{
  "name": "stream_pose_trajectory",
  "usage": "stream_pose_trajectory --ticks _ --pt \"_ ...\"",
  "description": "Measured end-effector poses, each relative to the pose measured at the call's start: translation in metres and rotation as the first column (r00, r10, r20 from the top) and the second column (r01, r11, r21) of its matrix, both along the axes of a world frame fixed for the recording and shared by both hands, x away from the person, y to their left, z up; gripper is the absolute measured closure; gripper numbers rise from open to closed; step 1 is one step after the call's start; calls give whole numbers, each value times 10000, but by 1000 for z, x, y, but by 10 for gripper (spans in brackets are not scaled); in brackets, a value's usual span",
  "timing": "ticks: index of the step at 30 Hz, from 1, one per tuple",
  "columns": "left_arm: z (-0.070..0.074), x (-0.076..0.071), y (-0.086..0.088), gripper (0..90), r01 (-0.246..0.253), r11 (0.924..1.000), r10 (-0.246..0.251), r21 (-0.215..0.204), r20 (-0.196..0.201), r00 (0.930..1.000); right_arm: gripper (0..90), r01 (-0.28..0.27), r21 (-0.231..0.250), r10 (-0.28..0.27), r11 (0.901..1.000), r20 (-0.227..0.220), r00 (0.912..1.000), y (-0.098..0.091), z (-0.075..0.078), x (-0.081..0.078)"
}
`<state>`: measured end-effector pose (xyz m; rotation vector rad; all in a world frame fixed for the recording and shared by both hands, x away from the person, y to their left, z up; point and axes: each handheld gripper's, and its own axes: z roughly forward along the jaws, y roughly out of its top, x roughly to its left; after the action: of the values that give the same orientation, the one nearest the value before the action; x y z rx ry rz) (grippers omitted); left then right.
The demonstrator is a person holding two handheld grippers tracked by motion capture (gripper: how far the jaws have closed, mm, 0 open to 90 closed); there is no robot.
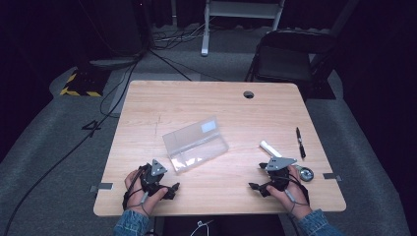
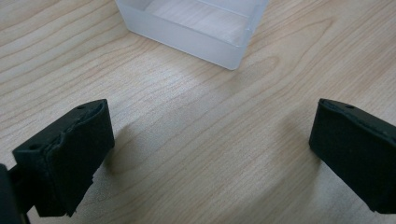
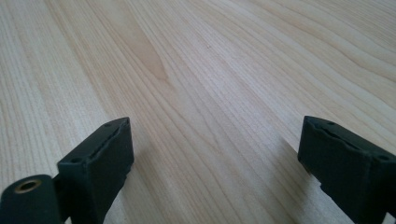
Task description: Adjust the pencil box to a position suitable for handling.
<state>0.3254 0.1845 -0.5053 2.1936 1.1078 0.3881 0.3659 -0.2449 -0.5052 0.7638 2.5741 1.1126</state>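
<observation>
A clear plastic box (image 1: 195,144) with its lid standing open lies in the middle of the wooden table (image 1: 206,101). My left gripper (image 1: 173,191) rests near the front left edge, pointing right, jaws wide open over bare wood. In the left gripper view a corner of the clear plastic box (image 2: 196,28) lies just beyond the left gripper (image 2: 210,154). My right gripper (image 1: 254,187) rests near the front right, pointing left, open too. The right gripper (image 3: 215,168) has bare wood between its jaws. A white tube (image 1: 270,148) and a black pen (image 1: 300,142) lie behind the right hand.
A small round metal item (image 1: 307,174) sits right of the right hand. A cable hole (image 1: 249,94) is near the table's far edge. A folding chair (image 1: 287,56) stands beyond the far right corner. Cables run over the floor at left.
</observation>
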Motion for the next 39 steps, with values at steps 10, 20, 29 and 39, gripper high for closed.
stream_pose_trajectory --ticks 10,20,29,39 --pt "8 2 11 185 -627 9961 637 -617 140 9979 227 15 297 -19 9996 160 9999 -10 3 -15" --pt "25 9 16 168 -1385 9869 1424 -834 424 9889 264 74 500 -88 9987 279 9996 -23 13 -28" --pt "29 21 19 160 -1830 9757 1886 -1207 364 9814 252 600 734 -649 9955 668 9957 -36 19 -37" --pt "22 36 12 205 -2049 9676 2073 -1472 9 9783 255 700 833 -757 9941 673 9949 -43 19 -46"
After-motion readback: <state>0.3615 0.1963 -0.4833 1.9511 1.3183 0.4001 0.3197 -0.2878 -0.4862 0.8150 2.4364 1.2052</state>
